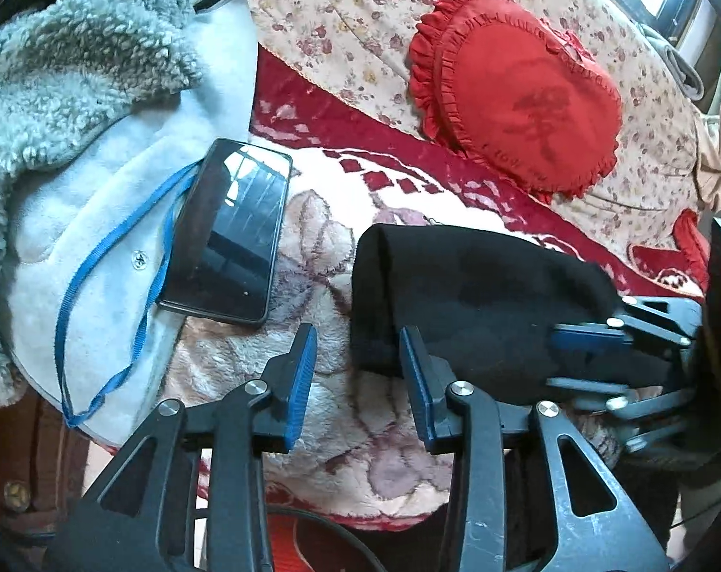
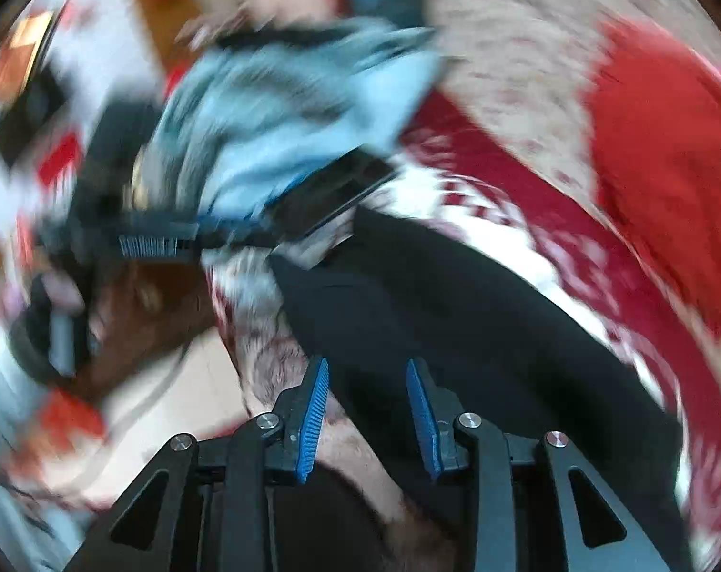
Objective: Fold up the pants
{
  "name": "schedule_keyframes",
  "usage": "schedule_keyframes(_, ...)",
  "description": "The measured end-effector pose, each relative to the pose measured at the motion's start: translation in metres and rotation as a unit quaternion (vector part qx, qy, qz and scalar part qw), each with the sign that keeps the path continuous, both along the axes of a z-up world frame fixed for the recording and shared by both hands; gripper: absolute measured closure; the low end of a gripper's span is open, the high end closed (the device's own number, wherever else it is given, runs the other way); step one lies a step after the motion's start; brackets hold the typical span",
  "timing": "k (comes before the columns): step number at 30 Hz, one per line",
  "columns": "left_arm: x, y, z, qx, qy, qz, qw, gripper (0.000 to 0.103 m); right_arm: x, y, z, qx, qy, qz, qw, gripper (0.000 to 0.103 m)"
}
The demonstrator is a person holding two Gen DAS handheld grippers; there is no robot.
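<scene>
The black pants lie folded in a compact bundle on the floral blanket, just right of the phone. The left gripper hangs open at the bundle's near edge; the right gripper, also open (its view is badly blurred), sits over the dark cloth. To finish well, I'd press the bundle flat and square its edges, keeping clear of the phone

Home bedroom: floral bedspread, heart cushion
</scene>
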State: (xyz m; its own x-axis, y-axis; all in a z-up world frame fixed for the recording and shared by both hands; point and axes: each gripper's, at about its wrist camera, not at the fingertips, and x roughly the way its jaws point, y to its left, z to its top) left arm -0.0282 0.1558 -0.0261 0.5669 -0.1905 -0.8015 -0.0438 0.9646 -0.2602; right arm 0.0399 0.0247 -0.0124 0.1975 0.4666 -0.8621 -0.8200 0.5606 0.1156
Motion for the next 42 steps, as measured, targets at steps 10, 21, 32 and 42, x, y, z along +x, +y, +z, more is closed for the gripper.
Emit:
schedule_keyframes(10,-0.002,0.003,0.005,-0.007,-0.006,0.006,0.9999,0.068,0.031,0.045,-0.044,0.043,0.161,-0.001,0.986,0.081)
schedule_keyframes(21,0.0,-0.017,-0.01,-0.02,0.014,-0.018,0.9995,0.068,0.061,0.042,-0.041,-0.05,-0.012,-0.047,0.998,0.07)
schedule_keyframes(32,0.006,-0.023,-0.001,-0.026,0.003,-0.024,0.9994,0.068,0.107,0.055,-0.052,0.0,0.007,-0.111,0.994,0.103)
schedule_keyframes(42,0.01,-0.082,0.006,-0.031,-0.009,-0.074,0.9967,0.045,0.07,-0.079,0.013,0.032,0.048,-0.176,0.983,0.084)
